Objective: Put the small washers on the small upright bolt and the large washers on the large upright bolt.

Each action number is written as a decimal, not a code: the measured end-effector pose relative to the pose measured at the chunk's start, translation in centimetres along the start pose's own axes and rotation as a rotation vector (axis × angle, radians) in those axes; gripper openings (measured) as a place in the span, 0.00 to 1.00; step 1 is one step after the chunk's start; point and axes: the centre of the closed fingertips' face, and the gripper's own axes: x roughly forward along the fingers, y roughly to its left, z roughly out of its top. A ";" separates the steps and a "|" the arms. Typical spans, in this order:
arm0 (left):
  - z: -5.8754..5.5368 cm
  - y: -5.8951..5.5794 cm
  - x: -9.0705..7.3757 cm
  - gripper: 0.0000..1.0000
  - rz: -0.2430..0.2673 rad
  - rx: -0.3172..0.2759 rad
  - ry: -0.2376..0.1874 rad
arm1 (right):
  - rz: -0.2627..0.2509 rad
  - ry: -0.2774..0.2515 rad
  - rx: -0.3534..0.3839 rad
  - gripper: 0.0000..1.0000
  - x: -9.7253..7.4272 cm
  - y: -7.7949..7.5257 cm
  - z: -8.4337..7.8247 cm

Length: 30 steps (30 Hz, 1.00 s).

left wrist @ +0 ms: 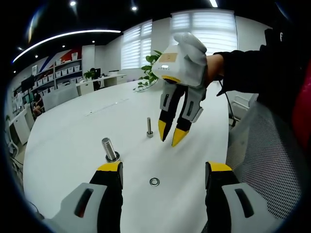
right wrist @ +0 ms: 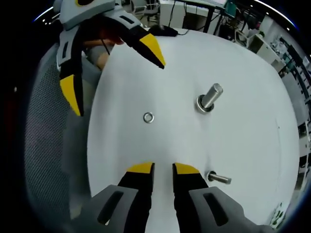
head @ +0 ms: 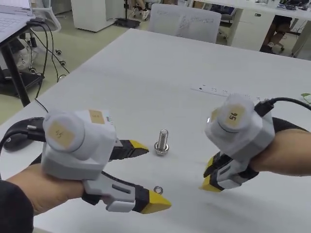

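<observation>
The wide-open, empty left claw [head: 155, 174] is being held over the washer [head: 158, 189] at the large bolt's [head: 162, 142] 6 o'clock. The right claw [right wrist: 164, 168] is being held nearly closed, empty. Lowering and gripping are probably being called for.

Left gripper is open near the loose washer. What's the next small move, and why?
Probably ease the left gripper forward and down to straddle the washer. Its jaws stand open with nothing in them, and the washer lies flat on the table just ahead, between them.
</observation>
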 end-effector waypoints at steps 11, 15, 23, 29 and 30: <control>-0.1 -0.2 -0.2 0.67 0.001 0.003 -0.002 | 0.043 -0.002 -0.098 0.16 2.1 1.8 3.7; -0.1 -0.2 -0.2 0.67 0.000 0.004 -0.001 | 0.060 -0.002 -0.117 0.16 2.8 2.3 4.6; -0.1 -0.2 -0.3 0.67 0.002 0.002 -0.002 | 0.077 0.016 -0.158 0.16 4.2 2.7 5.6; 0.0 -0.2 -0.3 0.67 0.003 0.002 -0.002 | 0.088 0.028 -0.166 0.16 5.0 2.6 6.0; 0.0 -0.2 -0.3 0.67 0.003 0.002 -0.002 | 0.090 0.031 -0.167 0.16 5.2 2.6 5.9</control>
